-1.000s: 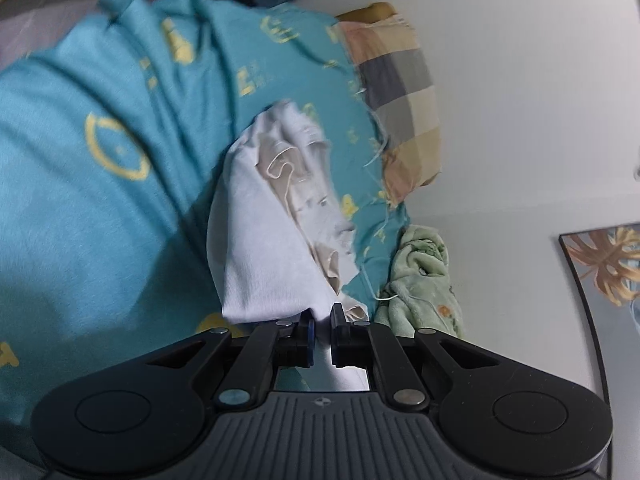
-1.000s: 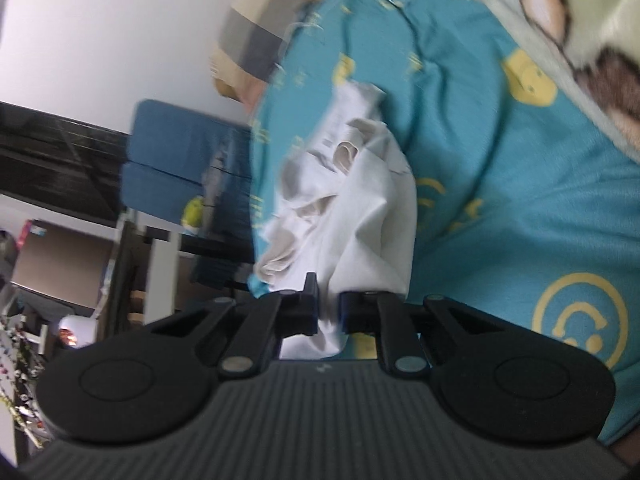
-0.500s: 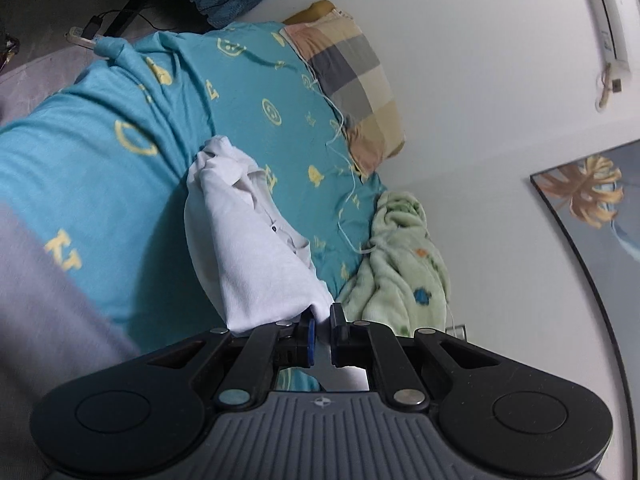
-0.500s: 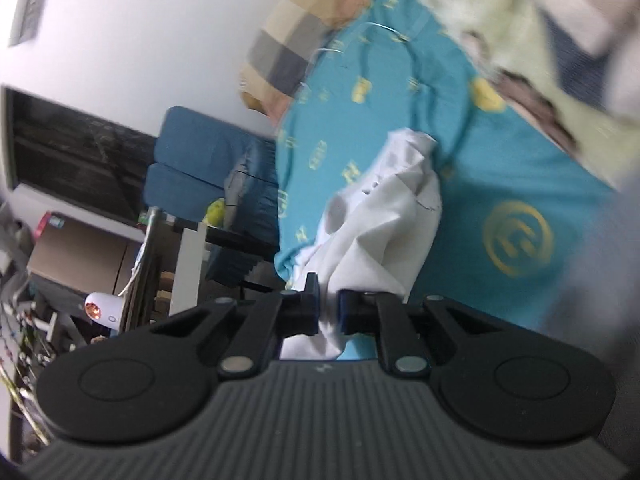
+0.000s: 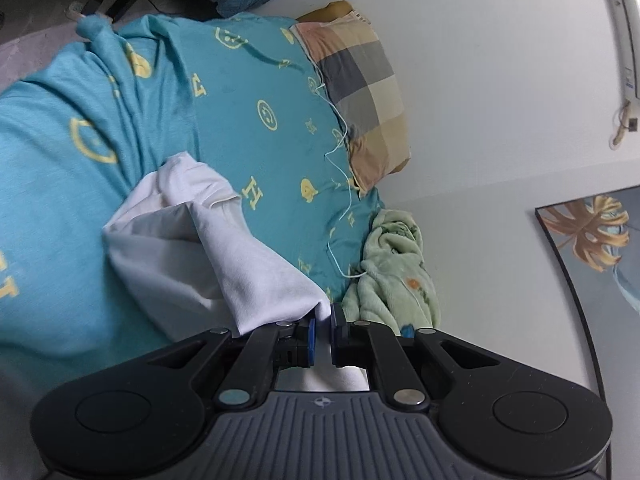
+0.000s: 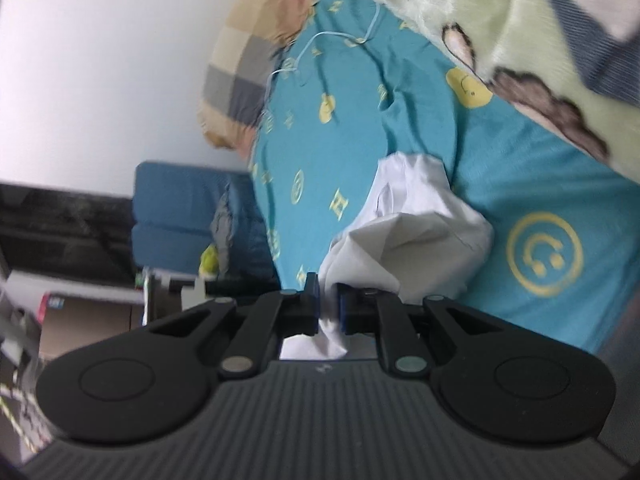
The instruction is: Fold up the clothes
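A white garment (image 5: 208, 256) hangs bunched over the teal bed sheet (image 5: 248, 120). My left gripper (image 5: 323, 322) is shut on one edge of it, the cloth pinched between the blue pads. In the right wrist view the same white garment (image 6: 412, 240) droops toward the sheet (image 6: 340, 148), and my right gripper (image 6: 328, 300) is shut on another edge of it. The far end of the garment rests crumpled on the bed. The rest hangs between the two grippers.
A checked pillow (image 5: 360, 84) lies at the head of the bed by the white wall. A green fleece blanket (image 5: 396, 272) lies beside it, also in the right wrist view (image 6: 500, 28). A thin white cable (image 5: 340, 168) crosses the sheet. A blue chair (image 6: 180, 216) stands past the bed edge.
Both grippers have lifted and pulled back from the bed with the white garment held. The garment has stretched out and shows less crumpled than a second ago.
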A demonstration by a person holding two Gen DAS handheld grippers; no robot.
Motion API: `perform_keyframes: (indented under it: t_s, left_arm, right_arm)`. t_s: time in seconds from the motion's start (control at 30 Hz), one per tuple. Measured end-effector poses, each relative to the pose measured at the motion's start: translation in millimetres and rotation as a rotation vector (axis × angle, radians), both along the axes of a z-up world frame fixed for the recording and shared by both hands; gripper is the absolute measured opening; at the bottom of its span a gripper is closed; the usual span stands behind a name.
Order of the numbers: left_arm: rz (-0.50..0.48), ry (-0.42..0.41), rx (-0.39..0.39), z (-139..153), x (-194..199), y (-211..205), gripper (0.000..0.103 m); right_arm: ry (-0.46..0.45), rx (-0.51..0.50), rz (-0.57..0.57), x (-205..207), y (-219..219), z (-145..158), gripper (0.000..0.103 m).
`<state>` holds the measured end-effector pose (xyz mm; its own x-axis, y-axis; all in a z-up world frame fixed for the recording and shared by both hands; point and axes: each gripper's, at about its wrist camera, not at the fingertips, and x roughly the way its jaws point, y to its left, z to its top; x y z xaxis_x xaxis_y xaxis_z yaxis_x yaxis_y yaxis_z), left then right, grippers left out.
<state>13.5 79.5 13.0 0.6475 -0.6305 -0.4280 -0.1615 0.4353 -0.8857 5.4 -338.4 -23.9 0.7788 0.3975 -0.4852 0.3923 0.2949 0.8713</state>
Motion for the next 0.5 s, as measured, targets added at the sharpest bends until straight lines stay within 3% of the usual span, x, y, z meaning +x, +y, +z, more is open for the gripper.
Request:
perform_keyframes:
  t_s: [0.27, 0.5]
  left_arm:
    - [-0.027, 0.054, 0.070, -44, 113, -19, 0.008]
    - [-0.087, 0.035, 0.086, -101, 169, -21, 0.009]
  right_arm:
    - [0.084, 0.011, -0.029, 78, -8, -56, 0.012]
    - [0.160, 0.042, -0.037, 133, -17, -106, 0.013]
